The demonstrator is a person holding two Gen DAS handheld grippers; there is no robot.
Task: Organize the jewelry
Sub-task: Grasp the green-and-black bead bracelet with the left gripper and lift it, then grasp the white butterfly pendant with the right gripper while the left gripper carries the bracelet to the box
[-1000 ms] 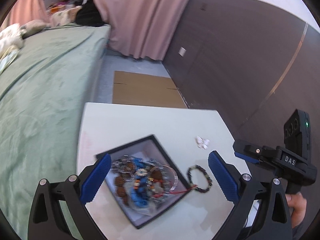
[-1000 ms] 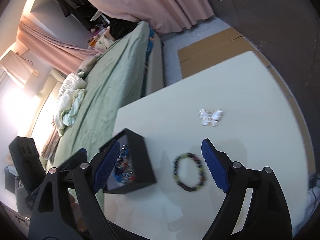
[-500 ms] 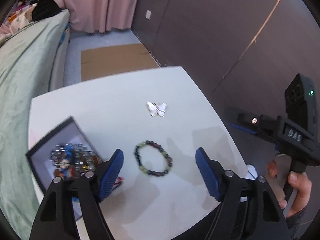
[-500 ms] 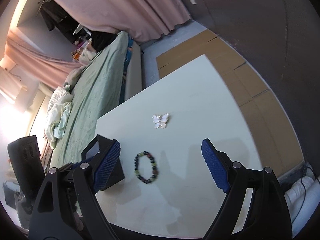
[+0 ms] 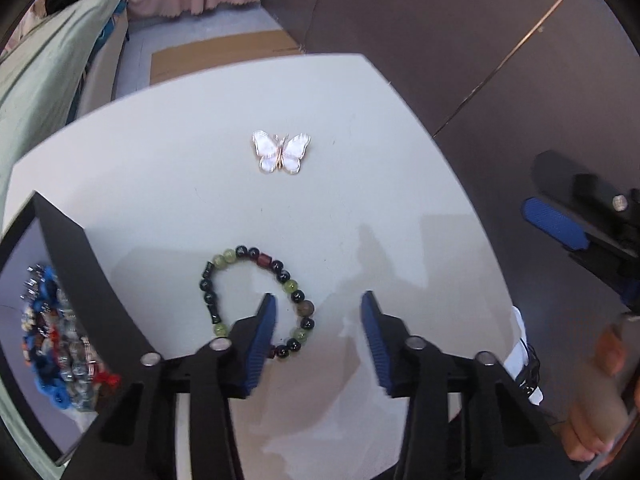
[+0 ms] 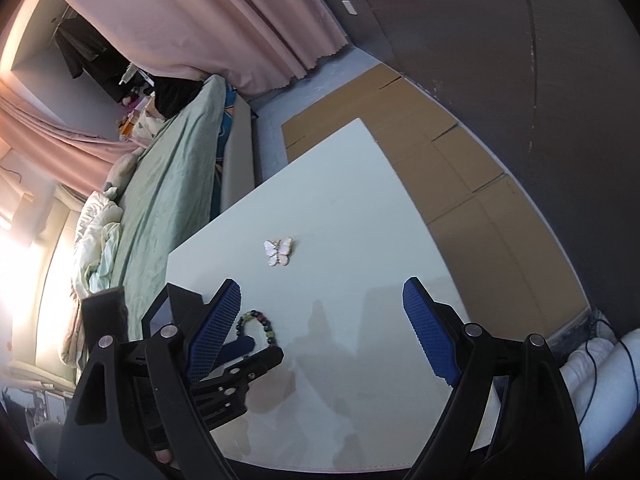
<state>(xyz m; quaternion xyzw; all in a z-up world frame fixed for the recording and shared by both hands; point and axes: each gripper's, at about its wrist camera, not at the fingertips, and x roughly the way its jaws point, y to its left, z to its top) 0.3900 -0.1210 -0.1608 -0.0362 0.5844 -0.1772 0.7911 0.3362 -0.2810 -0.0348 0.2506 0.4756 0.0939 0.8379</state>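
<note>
A beaded bracelet (image 5: 244, 280) of green, black and red beads lies on the white table (image 5: 160, 184); part of it shows in the right wrist view (image 6: 262, 322). My left gripper (image 5: 318, 322) is open, low over the bracelet's right side, its left finger inside the loop. A white butterfly brooch (image 5: 281, 153) lies farther back; it also shows in the right wrist view (image 6: 279, 251). A black box (image 5: 76, 280) at the left holds several beaded pieces (image 5: 56, 352). My right gripper (image 6: 324, 336) is open and empty above the table.
A bed with a green sheet (image 6: 168, 168) runs along the table's left side. Flattened cardboard (image 6: 460, 184) lies on the floor by the dark wall. Pink curtains (image 6: 240, 24) hang at the back. White cables (image 6: 592, 360) lie at the table's right.
My left gripper has swung right from the box and dropped low over the bracelet, jaws narrower. My right gripper has drawn back and turned right.
</note>
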